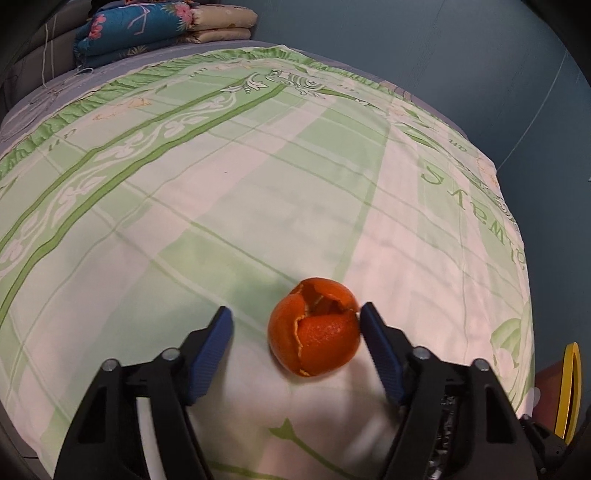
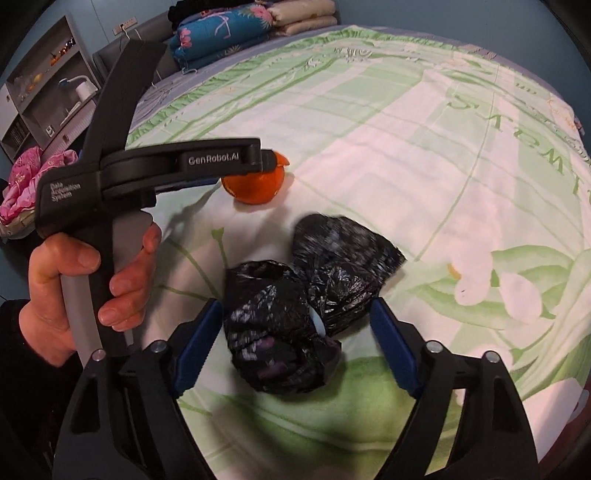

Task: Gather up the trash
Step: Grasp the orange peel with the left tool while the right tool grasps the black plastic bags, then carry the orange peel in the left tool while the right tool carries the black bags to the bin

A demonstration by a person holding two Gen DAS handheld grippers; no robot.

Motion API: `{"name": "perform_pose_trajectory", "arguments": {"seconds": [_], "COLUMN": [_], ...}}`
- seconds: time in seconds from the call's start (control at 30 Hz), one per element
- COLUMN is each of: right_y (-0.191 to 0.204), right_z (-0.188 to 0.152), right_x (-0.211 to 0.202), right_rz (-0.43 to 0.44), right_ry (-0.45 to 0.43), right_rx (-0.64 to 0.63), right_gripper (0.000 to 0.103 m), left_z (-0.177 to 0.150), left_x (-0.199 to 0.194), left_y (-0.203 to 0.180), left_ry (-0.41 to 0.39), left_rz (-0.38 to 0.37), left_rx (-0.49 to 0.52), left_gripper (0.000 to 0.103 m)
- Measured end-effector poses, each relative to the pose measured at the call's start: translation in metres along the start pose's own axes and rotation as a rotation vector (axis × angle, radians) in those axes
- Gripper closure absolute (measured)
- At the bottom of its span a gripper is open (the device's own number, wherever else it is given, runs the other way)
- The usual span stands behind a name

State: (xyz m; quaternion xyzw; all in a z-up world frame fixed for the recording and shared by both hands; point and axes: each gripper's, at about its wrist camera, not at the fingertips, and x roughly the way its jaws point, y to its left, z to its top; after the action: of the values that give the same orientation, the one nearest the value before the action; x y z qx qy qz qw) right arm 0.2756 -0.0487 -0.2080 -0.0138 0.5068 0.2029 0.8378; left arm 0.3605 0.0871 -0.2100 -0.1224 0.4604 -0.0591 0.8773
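Note:
An empty orange peel (image 1: 314, 332), torn open on top, lies on the green-and-white bed sheet (image 1: 221, 184). My left gripper (image 1: 297, 312) straddles it. The right blue pad (image 1: 376, 339) touches the peel's side, while the left pad stands a clear gap away. In the right wrist view my right gripper (image 2: 295, 306) is lowered over a crumpled black plastic bag (image 2: 280, 332) with a second lump (image 2: 343, 266) behind it. The bag sits between the blue pads, which do not visibly squeeze it. A hand (image 2: 74, 280) holds the left tool, whose tip hides part of the peel (image 2: 255, 188).
Folded quilts (image 1: 147, 29) are stacked at the bed's far end. A yellow-rimmed object (image 1: 570, 387) stands off the bed's right edge. A shelf unit (image 2: 48, 74) and pink bedding (image 2: 29, 184) are at the left, beyond the bed.

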Motion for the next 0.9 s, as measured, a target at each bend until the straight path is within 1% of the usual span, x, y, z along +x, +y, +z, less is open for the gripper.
{"name": "perform_pose_trajectory", "arguments": {"seconds": [0.03, 0.07, 0.13, 0.17, 0.2, 0.23, 0.27, 0.3, 0.4, 0.5, 0.67, 0.9], "right_y": [0.0, -0.001, -0.004, -0.005, -0.005, -0.005, -0.005, -0.005, -0.006, -0.01, -0.014, -0.019], "right_z": [0.0, 0.0, 0.001, 0.001, 0.002, 0.002, 0.003, 0.003, 0.003, 0.002, 0.0, -0.01], "right_x": [0.002, 0.004, 0.006, 0.007, 0.007, 0.006, 0.004, 0.003, -0.001, -0.008, -0.029, -0.077], "right_rz": [-0.002, -0.003, 0.011, 0.013, 0.016, 0.019, 0.026, 0.028, 0.029, 0.027, 0.024, 0.009], "right_ry": [0.004, 0.008, 0.016, 0.016, 0.015, 0.013, 0.004, -0.002, -0.004, -0.014, -0.048, -0.112], "right_rx": [0.0, 0.009, 0.03, 0.032, 0.032, 0.03, 0.027, 0.025, 0.019, 0.03, 0.045, 0.041], "right_gripper": [0.034, 0.038, 0.043, 0.048, 0.056, 0.061, 0.072, 0.077, 0.082, 0.084, 0.085, 0.085], "left_z": [0.0, -0.001, -0.002, -0.002, -0.002, -0.002, -0.001, -0.002, -0.005, -0.011, -0.02, -0.039], "left_x": [0.001, 0.002, 0.0, 0.0, -0.001, -0.003, -0.005, -0.008, -0.024, -0.049, -0.097, -0.154], "left_y": [-0.003, -0.006, -0.012, -0.015, -0.015, -0.014, -0.013, -0.012, -0.013, -0.016, -0.023, -0.037], "left_ry": [0.005, 0.011, 0.0, -0.005, -0.005, -0.004, -0.006, -0.008, -0.031, -0.069, -0.147, -0.226], "left_rz": [-0.004, -0.014, 0.007, 0.011, 0.011, 0.005, 0.0, -0.002, 0.003, 0.006, -0.01, -0.059], "left_rx": [0.012, 0.026, 0.061, 0.075, 0.075, 0.067, 0.059, 0.05, 0.049, 0.058, 0.061, 0.063], "left_gripper": [0.051, 0.06, 0.063, 0.065, 0.066, 0.066, 0.067, 0.067, 0.068, 0.068, 0.068, 0.068]}}
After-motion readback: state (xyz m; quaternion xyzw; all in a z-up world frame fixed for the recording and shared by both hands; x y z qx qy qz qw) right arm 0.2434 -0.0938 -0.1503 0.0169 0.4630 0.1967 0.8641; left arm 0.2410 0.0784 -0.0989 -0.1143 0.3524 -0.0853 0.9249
